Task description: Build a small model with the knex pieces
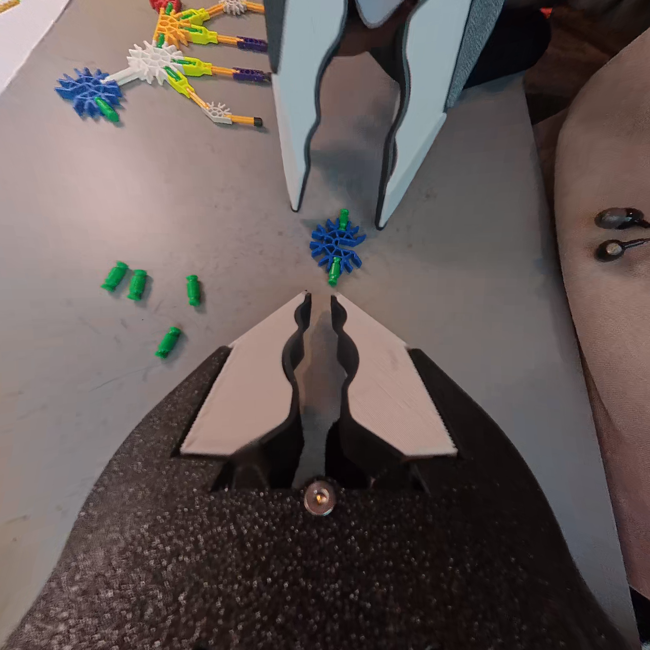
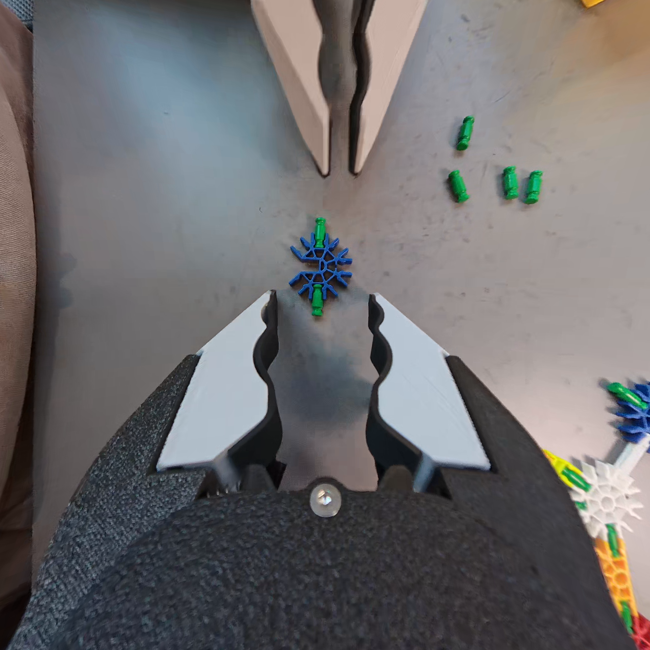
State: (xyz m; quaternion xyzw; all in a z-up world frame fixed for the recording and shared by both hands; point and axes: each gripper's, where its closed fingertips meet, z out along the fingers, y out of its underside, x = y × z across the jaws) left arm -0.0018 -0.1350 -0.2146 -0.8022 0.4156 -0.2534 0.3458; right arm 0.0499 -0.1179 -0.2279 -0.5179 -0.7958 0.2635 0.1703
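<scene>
A blue snowflake-shaped connector lies flat on the grey table with one short green rod plugged into each of two opposite sides. My left gripper is empty, its jaws only a narrow gap apart, its tips just short of the near green rod. My right gripper comes from the opposite side, wide open and empty, its tips flanking the other rod end. In the right wrist view the connector lies just ahead of the right gripper, and the left gripper points at it from beyond.
Several loose green rods lie to the left of my left gripper; they also show in the right wrist view. A multicoloured rod-and-connector assembly lies at the far left. Brown fabric borders the table's edge. The grippers' ends are close to 6 centimeters from one another. My right tips are roughly 15 centimeters from the multicoloured rod-and-connector assembly. The right camera catches it too, in the right wrist view.
</scene>
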